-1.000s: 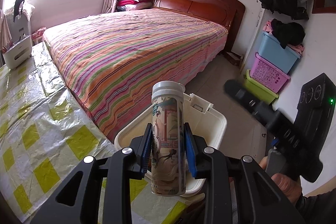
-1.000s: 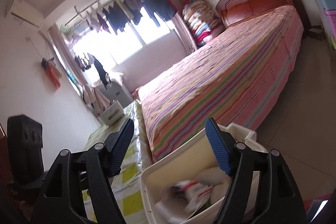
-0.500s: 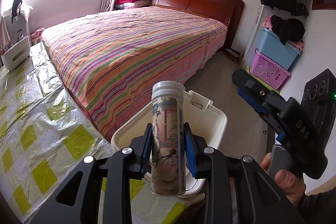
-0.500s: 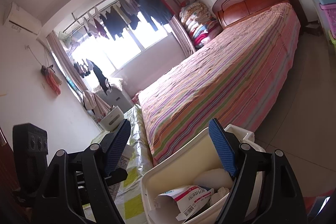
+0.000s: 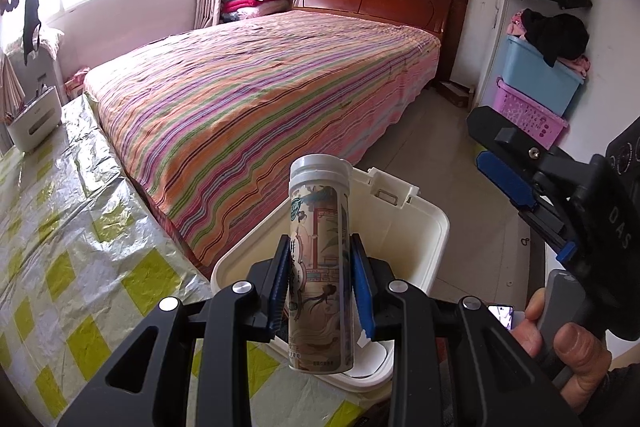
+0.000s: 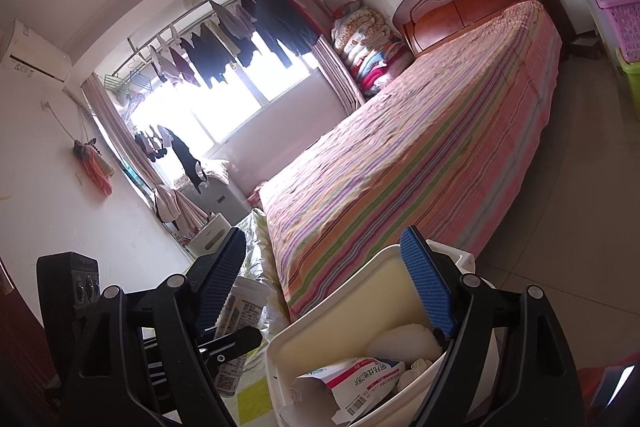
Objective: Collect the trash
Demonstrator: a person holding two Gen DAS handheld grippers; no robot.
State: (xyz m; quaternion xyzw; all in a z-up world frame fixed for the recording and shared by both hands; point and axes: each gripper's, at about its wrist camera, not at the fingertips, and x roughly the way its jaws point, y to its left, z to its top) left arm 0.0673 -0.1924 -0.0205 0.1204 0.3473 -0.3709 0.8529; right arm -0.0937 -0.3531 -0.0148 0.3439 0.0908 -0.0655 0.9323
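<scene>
My left gripper [image 5: 320, 291] is shut on a tall printed tube [image 5: 320, 259] with a white cap, held upright at the near rim of the white trash bin [image 5: 424, 227]. The tube also shows at the left of the right wrist view [image 6: 240, 319]. My right gripper [image 6: 324, 287] is open and empty, above the bin [image 6: 384, 279], which holds a paper packet [image 6: 356, 383] and white wads [image 6: 404, 343]. The right gripper shows at the right of the left wrist view [image 5: 520, 179], beside the bin.
A table with a yellow-checked plastic cover [image 5: 60, 227] lies at the left, with a white box [image 5: 32, 123] at its far end. A striped bed [image 5: 260, 87] is behind the bin. Stacked plastic crates [image 5: 536, 87] stand by the right wall.
The left gripper with the tube has stayed over the bin's near rim. The right gripper has lifted and drawn back from the bin and stays open.
</scene>
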